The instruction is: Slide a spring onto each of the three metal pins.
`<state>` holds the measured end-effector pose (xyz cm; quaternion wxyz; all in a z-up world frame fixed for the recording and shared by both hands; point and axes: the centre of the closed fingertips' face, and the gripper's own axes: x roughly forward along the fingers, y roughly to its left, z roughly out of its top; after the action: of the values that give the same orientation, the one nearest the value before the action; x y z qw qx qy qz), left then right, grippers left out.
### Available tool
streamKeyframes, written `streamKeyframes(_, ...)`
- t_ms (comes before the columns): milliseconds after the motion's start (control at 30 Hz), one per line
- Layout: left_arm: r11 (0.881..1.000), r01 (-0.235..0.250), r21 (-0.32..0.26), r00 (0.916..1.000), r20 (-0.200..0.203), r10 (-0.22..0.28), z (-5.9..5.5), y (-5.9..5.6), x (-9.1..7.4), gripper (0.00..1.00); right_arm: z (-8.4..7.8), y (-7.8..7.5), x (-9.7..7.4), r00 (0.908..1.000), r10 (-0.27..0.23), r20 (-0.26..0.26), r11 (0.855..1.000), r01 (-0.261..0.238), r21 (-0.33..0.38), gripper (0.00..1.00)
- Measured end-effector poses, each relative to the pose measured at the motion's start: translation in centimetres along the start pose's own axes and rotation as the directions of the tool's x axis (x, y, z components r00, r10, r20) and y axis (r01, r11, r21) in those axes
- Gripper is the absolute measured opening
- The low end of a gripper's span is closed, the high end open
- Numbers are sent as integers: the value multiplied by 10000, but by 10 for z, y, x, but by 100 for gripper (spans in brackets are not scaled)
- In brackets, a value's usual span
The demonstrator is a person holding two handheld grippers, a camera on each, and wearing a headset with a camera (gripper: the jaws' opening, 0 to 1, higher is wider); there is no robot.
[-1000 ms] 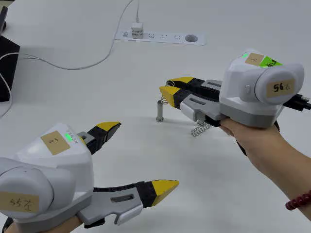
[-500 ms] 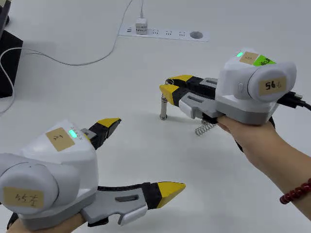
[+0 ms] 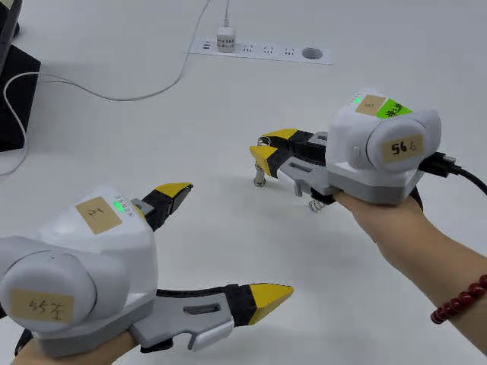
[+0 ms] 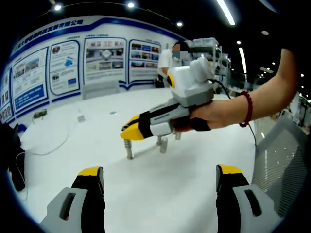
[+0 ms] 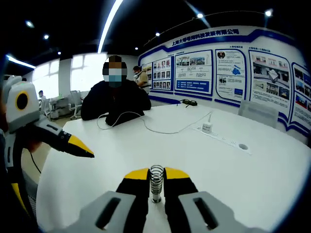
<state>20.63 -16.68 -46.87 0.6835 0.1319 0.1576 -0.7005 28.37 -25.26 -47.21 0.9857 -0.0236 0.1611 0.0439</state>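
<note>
My right gripper (image 3: 264,147) is shut on a small steel spring (image 5: 156,180), held upright over a metal pin (image 3: 259,179) that stands on the white table. The pin's lower end (image 5: 156,198) pokes out under the coils. From the left gripper view, the right gripper (image 4: 132,132) sits on top of that pin (image 4: 128,149), with two more short metal pieces (image 4: 163,144) behind it. A loose spring (image 3: 315,204) lies under the right gripper's body. My left gripper (image 3: 228,243) hovers open at the near left, nothing between its jaws (image 4: 159,174).
A white power strip (image 3: 262,52) with a plugged charger (image 3: 226,36) and cable lies at the table's far edge. A black box (image 3: 15,99) sits at the far left. A person (image 5: 116,99) sits across the table.
The right gripper has come down with the spring, so less of the pin shows below its tips. The left gripper has stayed open in about the same place.
</note>
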Motion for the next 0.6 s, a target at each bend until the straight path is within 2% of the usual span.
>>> streamKeyframes(600,10000,-74,20,10000,-8,74,0,3,0,96,-23,-2,8,9980,-190,-601,9996,202,199,12)
